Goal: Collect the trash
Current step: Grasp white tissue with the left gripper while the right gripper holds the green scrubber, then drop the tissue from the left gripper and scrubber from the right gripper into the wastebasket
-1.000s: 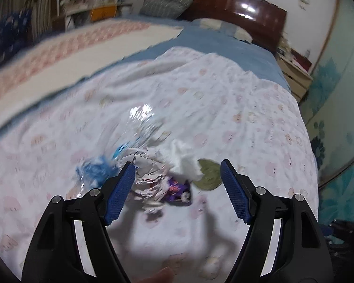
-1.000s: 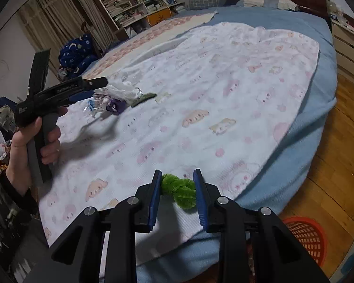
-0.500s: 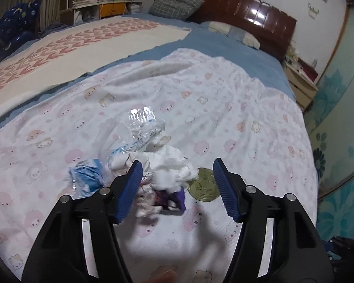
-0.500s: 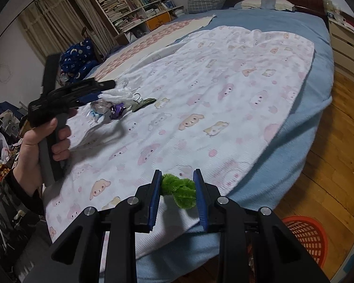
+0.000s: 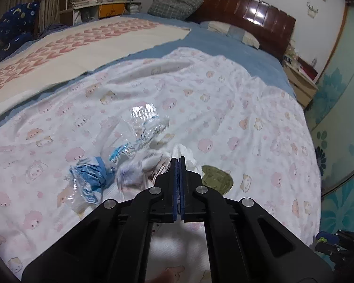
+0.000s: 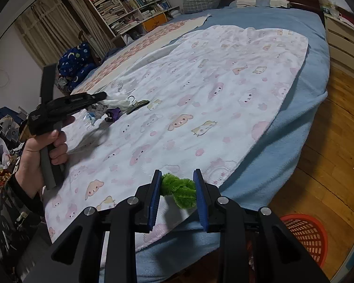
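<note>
Left wrist view: our left gripper (image 5: 178, 159) pinched flat-together on crumpled white tissue (image 5: 185, 153), trash pile 12 o'clock. Right gripper (image 6: 177, 184) clamped fuzzy green scrap (image 6: 180, 188). Grab step; next we judged carry toward red mesh basket (image 6: 304, 238), 4 o'clock.

Bedroom. 1 wide bed (image 6: 302, 54) under a blue sheet, overlaid by a white blanket with pink cartoon print (image 5: 224, 108) and a cream cover with red motifs (image 5: 66, 54). Dark glossy wooden headboard (image 5: 243, 7) caught a bright light reflection. 1 grey checked pillow (image 5: 177, 6) lay at the head. Crowded bookshelves (image 6: 127, 2) and beige curtains (image 6: 47, 23) stood on the far side. Pale drawer unit (image 6: 344, 47) beside the bed. Wooden plank floor (image 6: 328, 165). White walls; teal floral panel (image 5: 337, 108).
</note>
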`<control>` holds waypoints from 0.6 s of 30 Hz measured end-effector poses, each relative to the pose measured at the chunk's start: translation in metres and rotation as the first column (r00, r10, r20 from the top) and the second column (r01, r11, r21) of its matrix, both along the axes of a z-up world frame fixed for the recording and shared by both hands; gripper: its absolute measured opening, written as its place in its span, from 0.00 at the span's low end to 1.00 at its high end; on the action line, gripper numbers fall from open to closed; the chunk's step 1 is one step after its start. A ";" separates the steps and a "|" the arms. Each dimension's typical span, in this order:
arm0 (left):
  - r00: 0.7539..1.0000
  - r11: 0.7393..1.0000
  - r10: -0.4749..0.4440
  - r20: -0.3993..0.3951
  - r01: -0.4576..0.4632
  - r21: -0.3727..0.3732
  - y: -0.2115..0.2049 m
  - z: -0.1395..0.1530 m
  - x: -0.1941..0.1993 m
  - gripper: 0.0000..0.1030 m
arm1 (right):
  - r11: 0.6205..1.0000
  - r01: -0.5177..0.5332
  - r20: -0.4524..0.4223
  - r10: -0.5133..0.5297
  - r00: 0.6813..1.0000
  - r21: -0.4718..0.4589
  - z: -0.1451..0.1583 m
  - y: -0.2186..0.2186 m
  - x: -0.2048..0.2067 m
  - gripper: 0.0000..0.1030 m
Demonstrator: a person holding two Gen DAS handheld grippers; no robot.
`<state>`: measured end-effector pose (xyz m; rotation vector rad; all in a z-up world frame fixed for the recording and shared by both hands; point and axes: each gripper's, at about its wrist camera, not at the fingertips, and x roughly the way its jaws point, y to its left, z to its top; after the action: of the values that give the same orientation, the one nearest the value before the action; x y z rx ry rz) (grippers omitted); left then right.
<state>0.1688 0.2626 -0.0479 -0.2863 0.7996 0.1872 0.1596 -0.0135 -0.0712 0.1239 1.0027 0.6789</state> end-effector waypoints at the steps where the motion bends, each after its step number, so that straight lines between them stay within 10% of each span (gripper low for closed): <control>1: 1.000 1.000 0.003 0.024 -0.003 -0.005 0.001 0.007 -0.005 0.01 | 1.000 0.001 0.000 -0.001 1.000 0.001 0.000 -0.001 0.000 0.27; 11: 0.961 0.996 -0.029 0.275 0.049 -0.069 -0.026 0.088 -0.082 0.01 | 0.999 0.032 0.044 -0.033 0.999 0.010 0.021 -0.022 -0.013 0.27; 18: 0.912 0.963 -0.259 0.319 0.268 0.016 -0.132 0.132 -0.107 0.01 | 0.993 0.120 0.152 -0.116 0.982 -0.018 0.071 -0.086 -0.054 0.27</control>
<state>0.0616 0.1304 0.0838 -0.2242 0.5116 -0.1240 0.1052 -0.0997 -0.0002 0.1062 0.8521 0.5573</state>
